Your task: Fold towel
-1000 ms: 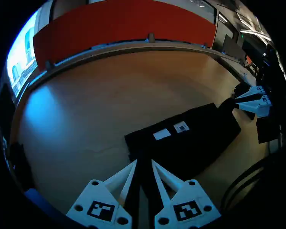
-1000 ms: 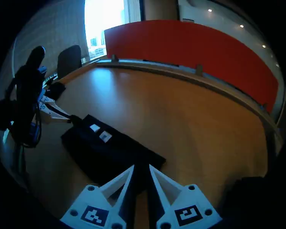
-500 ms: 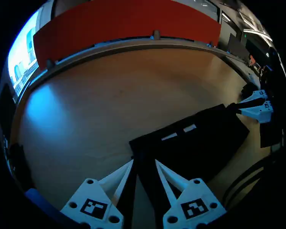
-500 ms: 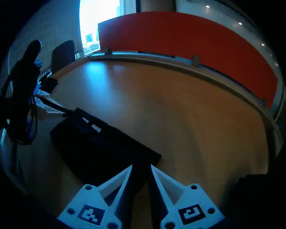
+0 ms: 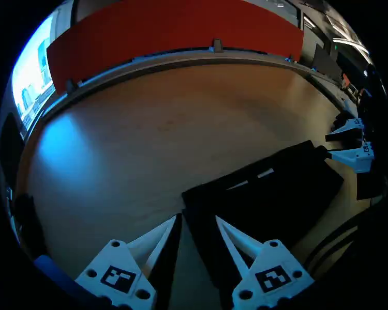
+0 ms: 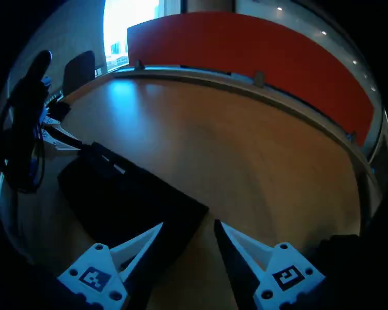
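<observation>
Black towel (image 5: pixel 277 191) lies folded flat on the desk (image 5: pixel 142 129), judged soft, light and limp; left claw (image 5: pixel 198 219) and right claw (image 6: pixel 189 223) stand spread apart at its corners, the best grip points.

The towel (image 5: pixel 266 201) is black, dark enough that no weave or pattern can be made out. It is folded into a long, thick rectangle of several layers and lies on the wooden table (image 5: pixel 116 144). It sits in the near part of the table, well apart from the far edge, and its long sides run slantwise to that edge. Two small white labels (image 5: pixel 266 173) show as thin slivers just inside its far long side, where a dark strip of cloth runs along that side. In the right gripper view the towel (image 6: pixel 127 201) stretches from the near middle of the table toward the left edge, and one short end forms a clean, squared corner.
</observation>
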